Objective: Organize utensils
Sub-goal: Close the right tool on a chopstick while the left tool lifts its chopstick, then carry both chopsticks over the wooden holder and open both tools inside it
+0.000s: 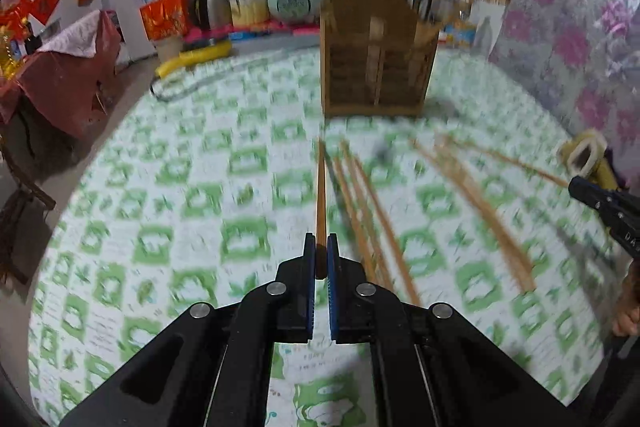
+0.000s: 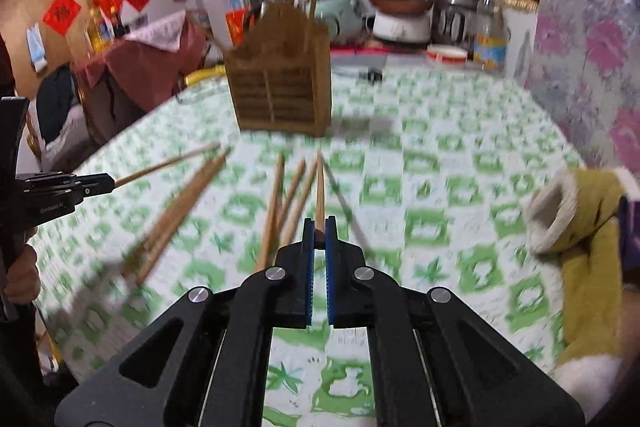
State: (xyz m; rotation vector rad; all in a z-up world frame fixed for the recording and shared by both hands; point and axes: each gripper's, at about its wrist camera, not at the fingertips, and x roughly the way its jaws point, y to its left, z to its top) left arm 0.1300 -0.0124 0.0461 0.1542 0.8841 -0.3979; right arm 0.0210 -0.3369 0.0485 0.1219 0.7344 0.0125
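Holding one chopstick [image 1: 321, 203] in my left claw [image 1: 320, 247] and another [image 2: 319, 191] in my right claw [image 2: 319, 227], both clamped tight, long axes aimed at the wooden holder [image 1: 376, 55] straight ahead, left looks closer.

Before the wooden utensil holder [image 1: 376, 59], bare tablecloth [image 1: 192, 187] is left open at its left; loose chopsticks [image 1: 368, 215] are strewn in front, a slipper [image 2: 580, 227] at its right.
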